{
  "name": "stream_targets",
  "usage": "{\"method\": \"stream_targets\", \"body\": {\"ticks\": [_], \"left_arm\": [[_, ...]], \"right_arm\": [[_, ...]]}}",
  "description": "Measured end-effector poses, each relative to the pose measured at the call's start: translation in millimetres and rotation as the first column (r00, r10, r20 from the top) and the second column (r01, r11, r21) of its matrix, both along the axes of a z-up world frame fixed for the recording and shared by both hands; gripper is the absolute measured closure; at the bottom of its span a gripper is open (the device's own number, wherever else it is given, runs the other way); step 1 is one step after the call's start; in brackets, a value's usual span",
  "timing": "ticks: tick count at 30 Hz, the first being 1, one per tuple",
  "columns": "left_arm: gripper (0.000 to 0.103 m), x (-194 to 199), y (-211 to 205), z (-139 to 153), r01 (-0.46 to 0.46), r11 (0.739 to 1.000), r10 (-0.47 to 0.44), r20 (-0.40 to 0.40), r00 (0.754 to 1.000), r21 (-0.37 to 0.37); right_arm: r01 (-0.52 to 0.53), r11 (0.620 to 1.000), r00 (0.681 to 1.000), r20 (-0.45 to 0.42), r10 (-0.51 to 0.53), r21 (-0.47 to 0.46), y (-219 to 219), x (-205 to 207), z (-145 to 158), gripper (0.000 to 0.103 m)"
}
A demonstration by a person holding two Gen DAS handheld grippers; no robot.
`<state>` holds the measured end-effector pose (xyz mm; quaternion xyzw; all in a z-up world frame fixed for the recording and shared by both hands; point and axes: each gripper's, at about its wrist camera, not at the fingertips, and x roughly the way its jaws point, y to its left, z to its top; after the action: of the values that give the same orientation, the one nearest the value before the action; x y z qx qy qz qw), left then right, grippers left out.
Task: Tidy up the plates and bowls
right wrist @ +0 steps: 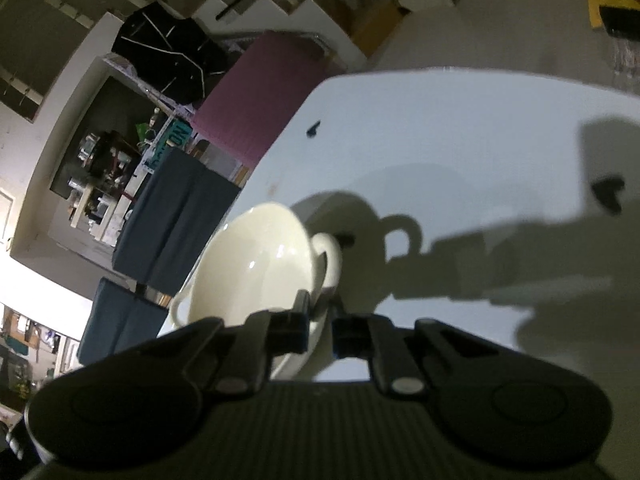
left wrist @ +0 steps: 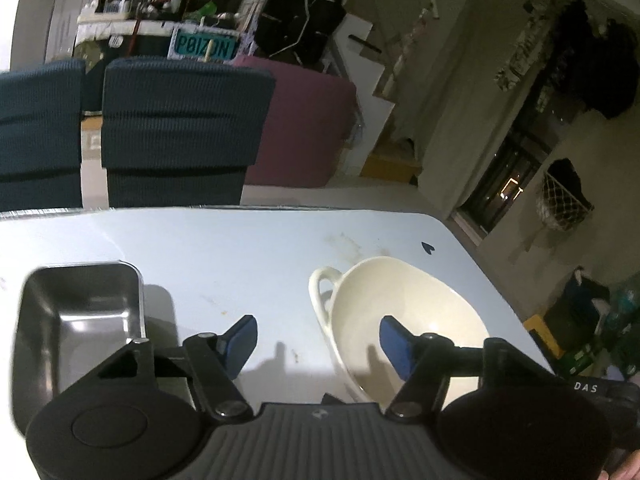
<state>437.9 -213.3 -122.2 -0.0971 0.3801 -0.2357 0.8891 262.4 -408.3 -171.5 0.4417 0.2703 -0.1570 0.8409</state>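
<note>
Pinching the bowl (right wrist: 256, 256) rim near one handle: right gripper (right wrist: 320, 330), jaws almost together on the near wall. Spread around the opposite wall, not pressing: left gripper (left wrist: 316, 334). Best to keep the bowl level and seat both pads squarely before lifting. Bowl on the table (left wrist: 224, 240), empty; tin (left wrist: 80, 320) beside it, also empty.

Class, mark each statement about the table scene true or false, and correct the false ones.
1. The right tongs grip the rim of the cream bowl. True.
2. The left tongs are fully shut. False: they are open, one finger over the bowl.
3. A metal tray sits on the table. True.
4. The bowl has no handles. False: it has looped handles.
5. The tray holds a plate. False: it looks empty.
</note>
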Motion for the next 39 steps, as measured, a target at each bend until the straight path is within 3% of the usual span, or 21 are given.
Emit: {"method": "stream_targets", "body": {"ticks": [11,14,16,18,21,26,31,39], "left_arm": [[0.053,39,-19,-30,0.003,0.999,-0.007,-0.079,0.997,-0.048],[0.062,46,-21,-35,-0.018,0.998,0.013,-0.090,0.996,-0.052],[0.062,50,-21,-37,-0.022,0.998,0.017,-0.089,0.996,-0.059],[0.066,53,-22,-39,-0.019,0.998,0.013,-0.090,0.996,-0.066],[0.069,56,-24,-40,-0.011,0.997,0.004,-0.087,0.996,-0.073],[0.070,62,-32,-38,-0.001,0.998,-0.002,-0.066,0.998,-0.058],[0.078,61,-31,-41,0.028,0.997,-0.033,-0.064,0.997,-0.075],[0.082,59,-25,-42,0.083,0.994,-0.090,-0.084,0.992,-0.073]], "right_arm": [[-0.070,0.995,0.998,0.006,0.070,-0.067,-10,10,0,0.091],[-0.112,0.989,0.994,0.000,0.113,-0.101,-8,9,2,0.085],[-0.127,0.984,0.992,0.002,0.128,-0.124,-5,11,5,0.073],[-0.130,0.978,0.992,-0.017,0.129,-0.166,2,16,7,0.070],[-0.129,0.970,0.991,-0.047,0.122,-0.204,7,20,8,0.070],[-0.122,0.975,0.992,-0.044,0.116,-0.187,5,27,5,0.070],[-0.126,0.969,0.991,-0.073,0.112,-0.211,3,30,5,0.078],[-0.202,0.953,0.979,-0.086,0.187,-0.224,2,24,9,0.080]]}}
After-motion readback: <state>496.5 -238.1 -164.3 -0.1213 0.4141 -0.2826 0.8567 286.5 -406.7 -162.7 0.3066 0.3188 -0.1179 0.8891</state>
